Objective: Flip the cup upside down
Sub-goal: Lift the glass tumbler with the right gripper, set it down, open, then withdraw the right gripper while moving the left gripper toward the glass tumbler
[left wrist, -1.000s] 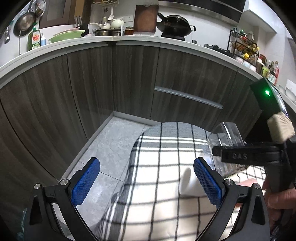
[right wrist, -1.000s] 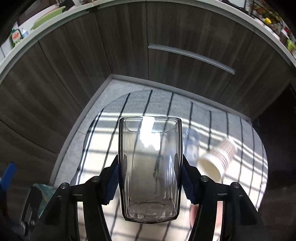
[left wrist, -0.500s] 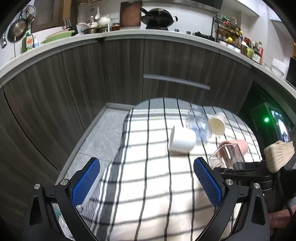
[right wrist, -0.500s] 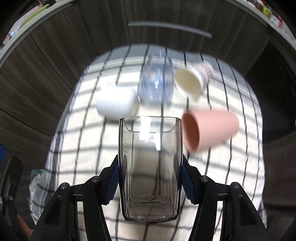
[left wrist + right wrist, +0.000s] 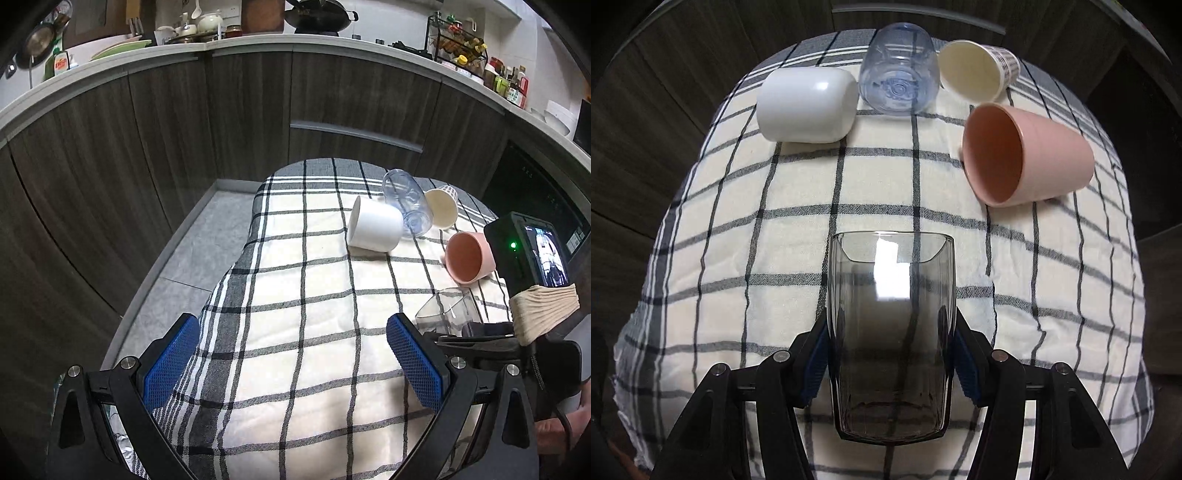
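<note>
My right gripper [image 5: 891, 354] is shut on a clear smoky glass cup [image 5: 891, 332], its blue pads on both sides. The cup's open mouth points away from the camera and down toward the checked tablecloth [image 5: 775, 236]. In the left wrist view the same cup [image 5: 448, 312] shows at the right, tilted mouth-forward and low over the cloth, with the right gripper's body behind it. My left gripper [image 5: 295, 365] is open and empty above the cloth's near left part.
Several cups lie on their sides at the far end: a white cup [image 5: 807, 105], a clear bluish cup [image 5: 899, 85], a paper cup [image 5: 977, 74] and a pink cup [image 5: 1027, 155]. Dark wood cabinets [image 5: 147, 147] curve behind. Grey floor [image 5: 192, 251] lies left of the table.
The right gripper has tipped forward and down with the glass cup; the table and lying cups have come into view beneath it. The left gripper has drawn back and stayed open.
</note>
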A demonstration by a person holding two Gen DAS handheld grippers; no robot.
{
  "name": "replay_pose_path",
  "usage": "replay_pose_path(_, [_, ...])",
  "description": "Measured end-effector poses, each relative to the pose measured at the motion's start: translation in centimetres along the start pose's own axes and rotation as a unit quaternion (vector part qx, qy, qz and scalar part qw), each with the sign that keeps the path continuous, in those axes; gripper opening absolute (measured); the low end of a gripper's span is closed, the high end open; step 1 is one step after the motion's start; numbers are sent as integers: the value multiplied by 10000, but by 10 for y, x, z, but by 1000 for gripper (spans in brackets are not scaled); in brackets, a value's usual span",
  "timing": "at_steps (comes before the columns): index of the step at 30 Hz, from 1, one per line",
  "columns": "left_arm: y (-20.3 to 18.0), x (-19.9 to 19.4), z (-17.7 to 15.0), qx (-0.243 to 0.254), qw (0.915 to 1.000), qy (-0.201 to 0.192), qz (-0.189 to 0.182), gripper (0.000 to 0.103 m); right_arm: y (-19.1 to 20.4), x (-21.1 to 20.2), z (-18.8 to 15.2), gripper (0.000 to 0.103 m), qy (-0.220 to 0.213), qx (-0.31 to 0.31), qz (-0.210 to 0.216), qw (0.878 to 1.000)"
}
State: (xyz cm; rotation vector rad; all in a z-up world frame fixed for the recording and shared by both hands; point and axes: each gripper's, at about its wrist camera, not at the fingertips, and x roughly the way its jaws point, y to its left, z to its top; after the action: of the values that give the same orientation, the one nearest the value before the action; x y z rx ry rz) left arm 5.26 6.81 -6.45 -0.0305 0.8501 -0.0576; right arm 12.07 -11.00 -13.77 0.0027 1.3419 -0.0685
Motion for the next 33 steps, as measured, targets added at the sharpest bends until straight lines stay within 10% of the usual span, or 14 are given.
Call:
replay_pose_path(8, [-5, -8, 0, 30, 9999, -82, 62, 103, -2, -15, -5, 81, -286, 15, -15, 9996])
replay_pose_path(17, [-40, -21, -8, 196, 9996, -217, -51, 103, -47, -56, -26, 81, -1082, 518, 614, 9909])
replay_pose_path(25, [-101, -27, -25, 466, 9955, -598, -568, 103, -115, -86, -64, 81, -1701, 944, 330, 9803])
replay_pose_path(33, [-139, -5, -48, 522, 9956, -721, -297, 103, -172, -88, -104, 82, -2005, 1344, 46, 9704])
